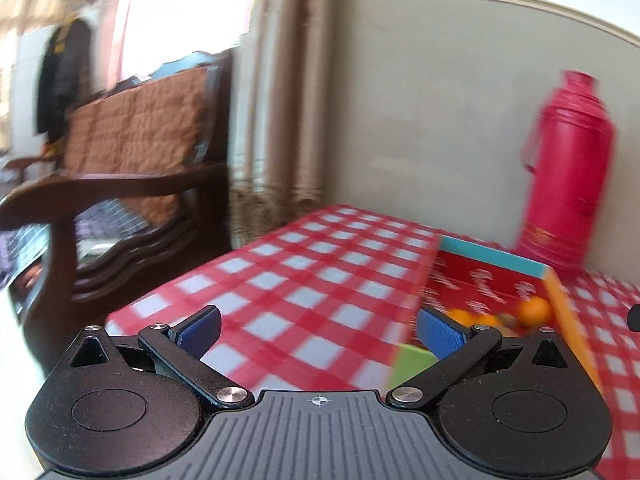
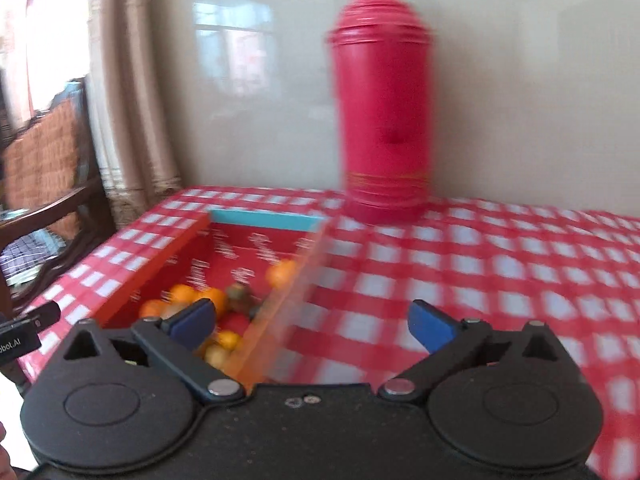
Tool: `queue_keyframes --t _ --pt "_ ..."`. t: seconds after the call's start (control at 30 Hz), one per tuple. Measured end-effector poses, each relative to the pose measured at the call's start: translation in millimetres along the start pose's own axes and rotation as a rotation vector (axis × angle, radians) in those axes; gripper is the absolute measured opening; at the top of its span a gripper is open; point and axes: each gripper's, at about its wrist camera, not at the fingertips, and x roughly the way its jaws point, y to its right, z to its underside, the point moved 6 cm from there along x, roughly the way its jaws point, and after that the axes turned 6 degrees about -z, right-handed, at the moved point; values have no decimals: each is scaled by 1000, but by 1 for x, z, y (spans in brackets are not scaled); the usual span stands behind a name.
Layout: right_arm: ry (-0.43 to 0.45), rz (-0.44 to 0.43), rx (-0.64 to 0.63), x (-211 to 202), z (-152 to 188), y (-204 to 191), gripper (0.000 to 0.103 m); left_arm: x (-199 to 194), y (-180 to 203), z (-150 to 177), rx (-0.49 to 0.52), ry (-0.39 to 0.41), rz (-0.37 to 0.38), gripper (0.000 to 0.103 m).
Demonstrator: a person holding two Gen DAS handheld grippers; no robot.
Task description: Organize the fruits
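Observation:
A red box [image 2: 256,246] with a teal far rim and orange side walls sits on the checked tablecloth. Inside it lie several oranges [image 2: 282,272], a brownish kiwi-like fruit [image 2: 238,296] and a yellow fruit [image 2: 218,354]. My right gripper [image 2: 312,322] is open over the box's right wall, nothing between its blue pads. In the left wrist view the same box [image 1: 488,280] lies to the right, with an orange [image 1: 534,310] showing in it. My left gripper [image 1: 320,326] is open and empty over the tablecloth, its right pad in front of the box's near corner.
A tall red thermos [image 2: 384,108] stands behind the box near the wall; the left wrist view has the thermos [image 1: 568,168] at the far right. A dark wooden armchair [image 1: 132,184] with a brown cushion stands left of the table edge. Both views are motion-blurred.

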Motion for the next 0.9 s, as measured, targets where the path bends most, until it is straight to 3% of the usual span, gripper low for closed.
queue_keyframes --t 0.17,0.33,0.67,0.9 --pt "-12 106 115 -51 15 29 97 -52 43 -18 67 -8 145 103" --pt "37 173 122 -102 27 35 97 -98 63 -26 101 -47 239 103" --pt "78 173 94 -151 36 17 97 -143 58 -25 153 -68 241 103" --pt "92 169 64 -153 31 5 97 -150 62 -24 206 -69 235 103"
